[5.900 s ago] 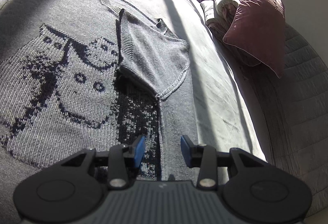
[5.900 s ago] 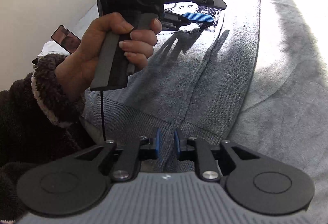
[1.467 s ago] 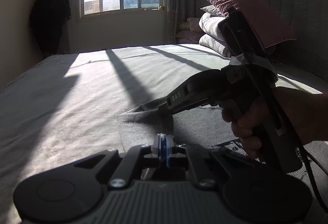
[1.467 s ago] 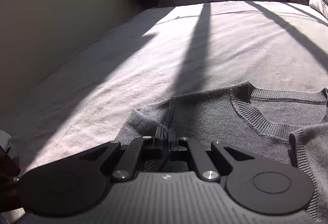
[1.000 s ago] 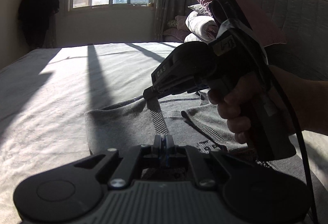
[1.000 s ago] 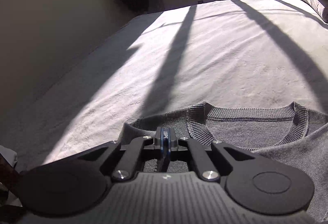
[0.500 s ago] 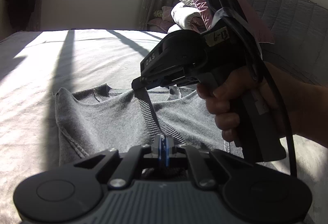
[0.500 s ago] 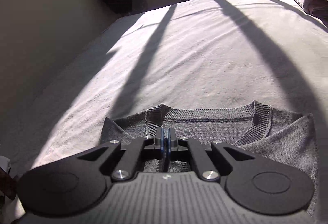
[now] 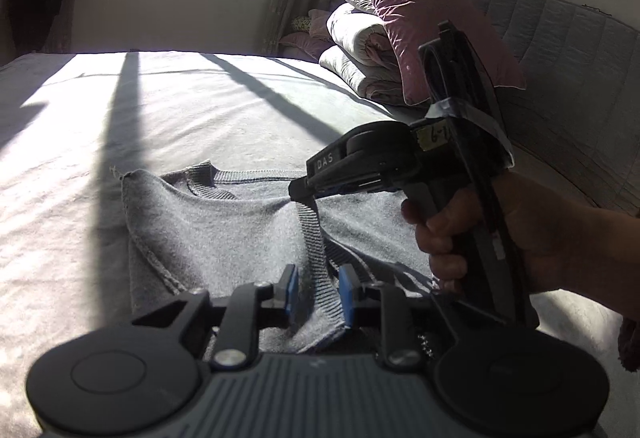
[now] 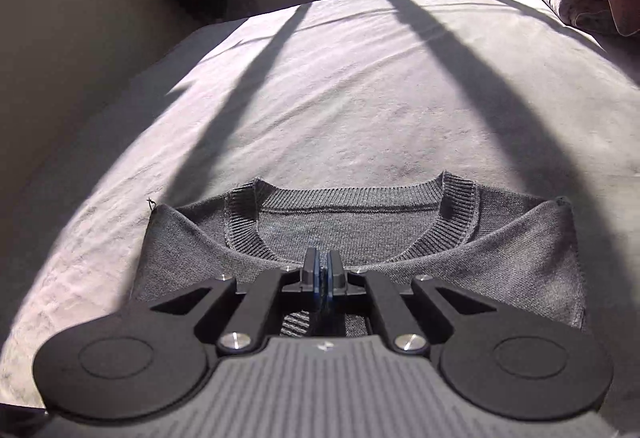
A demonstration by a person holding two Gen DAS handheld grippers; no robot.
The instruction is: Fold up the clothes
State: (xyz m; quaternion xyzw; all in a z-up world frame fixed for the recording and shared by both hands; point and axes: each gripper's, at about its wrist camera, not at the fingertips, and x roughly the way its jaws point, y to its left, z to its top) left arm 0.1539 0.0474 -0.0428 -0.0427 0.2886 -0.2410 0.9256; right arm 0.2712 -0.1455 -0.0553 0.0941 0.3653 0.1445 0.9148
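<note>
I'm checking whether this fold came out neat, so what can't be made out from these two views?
- Left wrist view: the sweater's near edge is hidden behind the left gripper, whose jaws are opening around the ribbed hem.
- Left wrist view: the sweater's far side is blocked by the right gripper and the hand.
- Right wrist view: what the shut right gripper pinches is hidden by its own body.

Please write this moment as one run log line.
sweater: hem folded to collar, on bed | left gripper: opening, hem between pads | right gripper: shut on hem
</note>
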